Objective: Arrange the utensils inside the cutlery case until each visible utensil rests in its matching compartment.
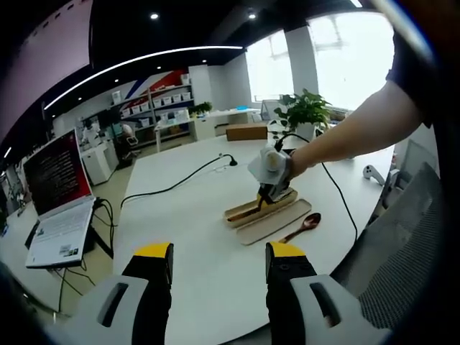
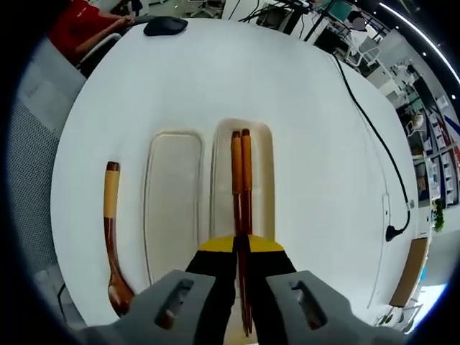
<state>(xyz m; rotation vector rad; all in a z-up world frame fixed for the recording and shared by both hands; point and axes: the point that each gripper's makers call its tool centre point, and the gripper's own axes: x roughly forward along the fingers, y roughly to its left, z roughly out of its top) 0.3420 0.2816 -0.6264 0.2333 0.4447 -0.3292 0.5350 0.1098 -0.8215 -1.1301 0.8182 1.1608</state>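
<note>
Right gripper [image 2: 241,248] clamped on chopsticks [image 2: 241,172], lowering them into case [image 2: 262,180] compartment. Spoon [image 2: 111,237] on table [image 2: 302,86] beside case, not yet placed. Left gripper [image 1: 219,262] open, idle.

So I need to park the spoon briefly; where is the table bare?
Bare table lies beyond the case, up to the black mouse, and between case and black cable. It is crowded around the spoon, the chopsticks and the right gripper.
</note>
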